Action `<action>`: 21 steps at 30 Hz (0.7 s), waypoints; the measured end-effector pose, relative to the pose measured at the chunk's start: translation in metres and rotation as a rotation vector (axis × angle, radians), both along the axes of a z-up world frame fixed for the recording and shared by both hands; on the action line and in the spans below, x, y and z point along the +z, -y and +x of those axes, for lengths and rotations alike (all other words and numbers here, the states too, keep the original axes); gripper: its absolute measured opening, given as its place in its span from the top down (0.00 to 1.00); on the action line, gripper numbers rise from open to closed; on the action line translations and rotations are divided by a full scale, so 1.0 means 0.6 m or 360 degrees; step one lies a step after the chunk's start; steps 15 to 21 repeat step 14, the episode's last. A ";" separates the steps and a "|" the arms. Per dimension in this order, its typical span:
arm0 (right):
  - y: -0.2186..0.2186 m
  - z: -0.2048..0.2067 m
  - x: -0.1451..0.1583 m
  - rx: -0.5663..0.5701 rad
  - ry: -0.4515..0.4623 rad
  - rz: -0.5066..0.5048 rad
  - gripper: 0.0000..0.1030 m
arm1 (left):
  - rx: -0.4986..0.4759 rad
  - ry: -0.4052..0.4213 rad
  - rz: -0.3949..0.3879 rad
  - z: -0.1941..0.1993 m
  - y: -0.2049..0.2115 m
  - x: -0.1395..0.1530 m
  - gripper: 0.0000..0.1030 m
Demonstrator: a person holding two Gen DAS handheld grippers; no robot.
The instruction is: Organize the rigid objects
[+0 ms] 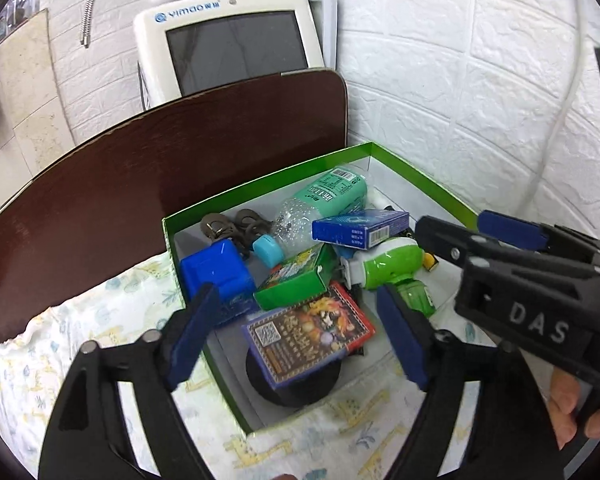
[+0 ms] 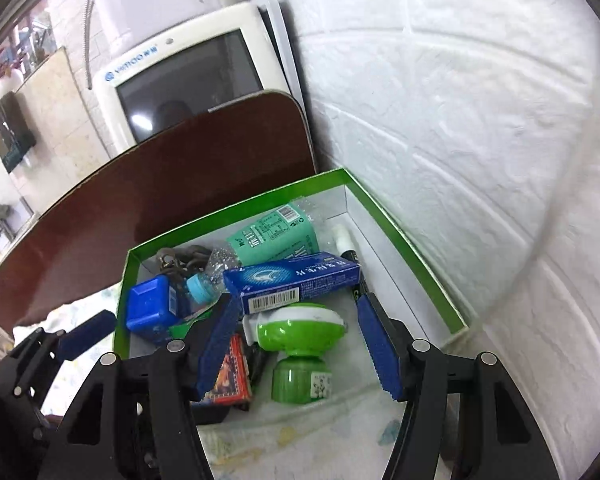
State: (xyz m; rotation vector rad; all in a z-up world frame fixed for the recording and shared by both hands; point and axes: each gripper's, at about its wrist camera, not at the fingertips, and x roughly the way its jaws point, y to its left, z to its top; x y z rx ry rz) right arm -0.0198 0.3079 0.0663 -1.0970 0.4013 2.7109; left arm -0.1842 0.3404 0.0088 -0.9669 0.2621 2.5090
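White brick wall, cloth-covered worktop. Box (image 1: pixel 172 232) ahead of both tongs already full. Left tongs (image 1: pixel 296 336) and right tongs (image 2: pixel 300 344) apart, empty. Looks nearly done.

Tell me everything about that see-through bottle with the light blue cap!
The bottle lies on its side at the back of the green box. It looks like thin clear plastic, bumpy near the neck, wrapped in a mint-green label with white writing and a barcode. Its light blue cap is screwed on and points toward the blue case. It looks empty. A blue carton rests against its label side. Neither claw touches it.
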 end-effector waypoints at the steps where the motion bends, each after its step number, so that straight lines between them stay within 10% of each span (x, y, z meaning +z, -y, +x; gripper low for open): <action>1: 0.005 0.013 0.003 0.0003 -0.0016 0.0018 0.36 | -0.0003 -0.0010 0.0018 0.010 0.004 0.001 0.18; 21: 0.046 0.145 0.018 -0.0044 -0.0061 0.0155 0.32 | -0.0035 -0.0052 0.0088 0.089 0.023 -0.010 0.17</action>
